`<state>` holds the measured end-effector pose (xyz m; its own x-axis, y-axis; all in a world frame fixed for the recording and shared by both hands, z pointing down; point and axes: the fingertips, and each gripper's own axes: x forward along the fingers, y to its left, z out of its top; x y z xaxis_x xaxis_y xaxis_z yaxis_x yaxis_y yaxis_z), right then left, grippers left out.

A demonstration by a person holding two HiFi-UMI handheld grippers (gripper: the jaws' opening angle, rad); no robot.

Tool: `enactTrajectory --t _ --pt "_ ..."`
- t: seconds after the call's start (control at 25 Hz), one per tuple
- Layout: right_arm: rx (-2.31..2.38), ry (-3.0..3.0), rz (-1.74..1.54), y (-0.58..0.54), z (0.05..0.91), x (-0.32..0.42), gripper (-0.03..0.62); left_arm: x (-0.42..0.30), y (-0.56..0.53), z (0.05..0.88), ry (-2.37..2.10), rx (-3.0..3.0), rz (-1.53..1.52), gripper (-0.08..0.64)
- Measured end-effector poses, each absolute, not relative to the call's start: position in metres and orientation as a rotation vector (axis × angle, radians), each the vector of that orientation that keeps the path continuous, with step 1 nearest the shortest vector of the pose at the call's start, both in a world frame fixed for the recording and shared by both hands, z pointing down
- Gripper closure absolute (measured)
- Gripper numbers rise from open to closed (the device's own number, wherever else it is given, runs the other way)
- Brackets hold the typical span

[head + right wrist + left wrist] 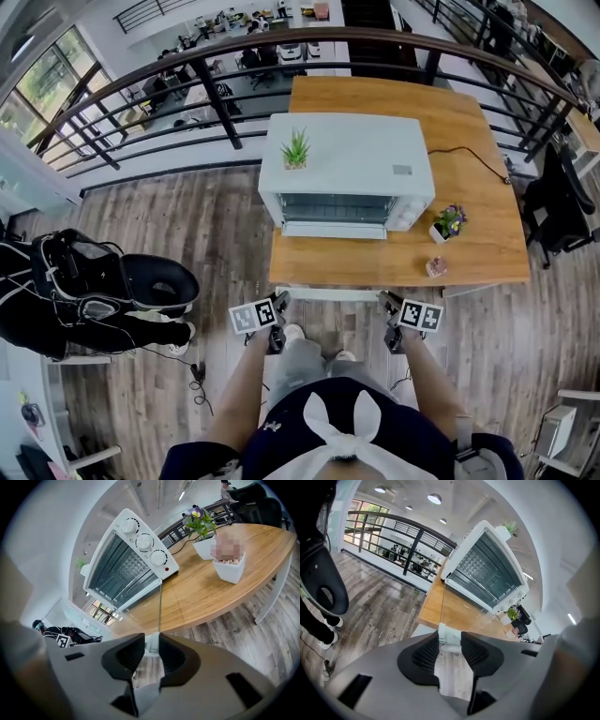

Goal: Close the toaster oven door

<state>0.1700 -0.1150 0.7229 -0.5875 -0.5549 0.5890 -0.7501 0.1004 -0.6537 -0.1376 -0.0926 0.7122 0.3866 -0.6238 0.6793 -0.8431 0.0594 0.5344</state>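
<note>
A white toaster oven (347, 164) stands on the wooden table (487, 253). Its glass door (459, 611) is swung down flat toward the table's near edge. The white door handle (333, 293) runs along that edge. My left gripper (279, 302) is at the handle's left end. In the left gripper view the jaws (450, 639) are closed on the white handle end. My right gripper (386, 302) is at the right end. In the right gripper view (151, 644) the handle sits between its pads, with the oven (126, 559) and its three knobs beyond.
A small green plant (296, 150) sits on top of the oven. A potted flower (446, 223) and a small white pot (436, 267) stand on the table to the right. A black cord (469, 155) trails behind the oven. A black chair (155, 281) stands at the left, with a railing (225, 103) behind it.
</note>
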Motion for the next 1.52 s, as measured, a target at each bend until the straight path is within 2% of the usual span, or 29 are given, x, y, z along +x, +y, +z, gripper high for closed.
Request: enactTrajectory --t 1.52 --pt "1.440 -2.255 1.462 -0.117 0.683 0.175 0.489 -0.135 -0.097 0.676 -1.257 1.654 0.206 0.403"
